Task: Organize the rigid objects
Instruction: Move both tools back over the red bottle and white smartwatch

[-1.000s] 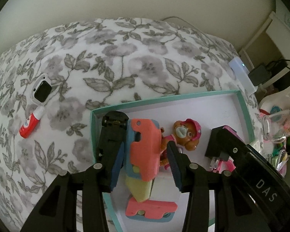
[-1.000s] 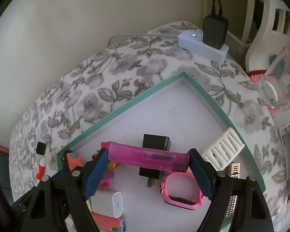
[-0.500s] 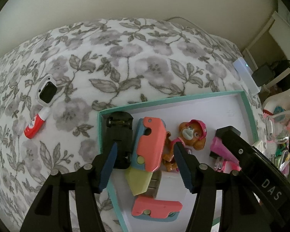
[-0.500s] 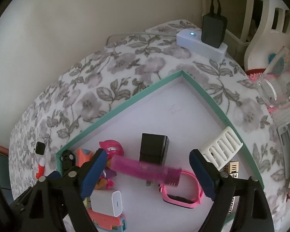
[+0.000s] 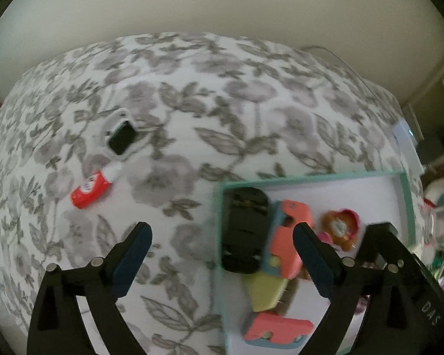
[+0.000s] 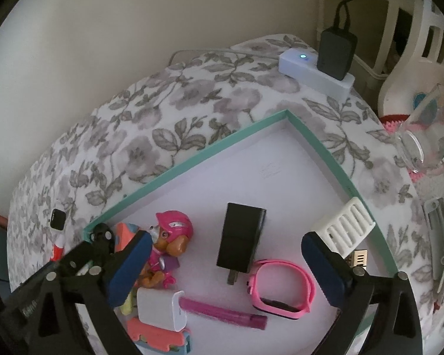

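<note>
Teal-rimmed tray (image 6: 192,162) holds pup figure (image 6: 168,242), charger (image 6: 241,239), pink watch (image 6: 281,285); both hand-held grippers (image 5: 222,254) (image 6: 225,266) spread, empty.

The only lettering that reads clearly is "DAS", printed in pale capitals on the black body of the other gripper (image 5: 429,310) where it shows at the lower right edge of the left wrist view; the letters run tilted along the frame. The red tube (image 5: 90,189) lying on the floral tabletop (image 5: 192,103) carries a pale label patch with marks on it, but they are too blurred to read. A faint embossed mark sits on the white floor of the teal-rimmed tray (image 6: 270,168), also illegible.
</note>
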Available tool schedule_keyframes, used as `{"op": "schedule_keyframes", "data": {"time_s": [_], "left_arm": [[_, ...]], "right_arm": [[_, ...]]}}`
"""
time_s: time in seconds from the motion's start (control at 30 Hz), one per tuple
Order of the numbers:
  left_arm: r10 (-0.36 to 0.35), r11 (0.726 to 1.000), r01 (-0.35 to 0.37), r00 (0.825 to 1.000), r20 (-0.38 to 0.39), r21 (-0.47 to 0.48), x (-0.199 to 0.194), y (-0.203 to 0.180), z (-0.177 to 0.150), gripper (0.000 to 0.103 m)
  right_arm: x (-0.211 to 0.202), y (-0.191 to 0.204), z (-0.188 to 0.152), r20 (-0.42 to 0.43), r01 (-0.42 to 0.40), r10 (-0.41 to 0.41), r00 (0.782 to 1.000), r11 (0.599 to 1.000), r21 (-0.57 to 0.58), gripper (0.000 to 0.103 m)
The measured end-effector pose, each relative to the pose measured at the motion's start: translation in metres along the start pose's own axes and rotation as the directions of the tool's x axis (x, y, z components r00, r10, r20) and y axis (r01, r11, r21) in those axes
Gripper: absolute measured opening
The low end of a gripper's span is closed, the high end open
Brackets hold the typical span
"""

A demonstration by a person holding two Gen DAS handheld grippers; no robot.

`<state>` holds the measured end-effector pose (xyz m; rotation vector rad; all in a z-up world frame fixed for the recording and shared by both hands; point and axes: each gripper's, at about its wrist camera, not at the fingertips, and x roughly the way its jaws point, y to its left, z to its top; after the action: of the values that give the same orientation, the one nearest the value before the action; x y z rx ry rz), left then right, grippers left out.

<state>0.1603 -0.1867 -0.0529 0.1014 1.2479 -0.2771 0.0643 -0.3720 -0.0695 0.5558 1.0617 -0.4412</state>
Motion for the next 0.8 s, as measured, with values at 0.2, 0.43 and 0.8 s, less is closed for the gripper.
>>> {"op": "schedule_keyframes", "data": {"time_s": [0.2, 0.43, 0.8], "left_arm": [[0.029, 0.998, -0.029, 1.000, 0.003, -0.063, 0.002, 0.031, 0.006, 0.096], [0.044, 0.990, -0.042, 0.999, 0.011, -0.133, 0.000, 0.069, 0.011, 0.096], [0.070, 0.968, -0.059, 0.997, 0.037, -0.244, -0.006, 0.127, 0.013, 0.097]], "right_arm": [[0.000, 0.016, -0.004, 0.000, -0.010, 0.010, 1.000, 0.999, -0.030, 0.102], [0.001, 0.048, -0.008, 0.003, -0.018, 0.018, 1.000, 0.995, -0.098, 0.103], [0.008, 0.104, -0.028, -0.020, -0.031, 0.028, 0.999, 0.977, -0.212, 0.103]]}}
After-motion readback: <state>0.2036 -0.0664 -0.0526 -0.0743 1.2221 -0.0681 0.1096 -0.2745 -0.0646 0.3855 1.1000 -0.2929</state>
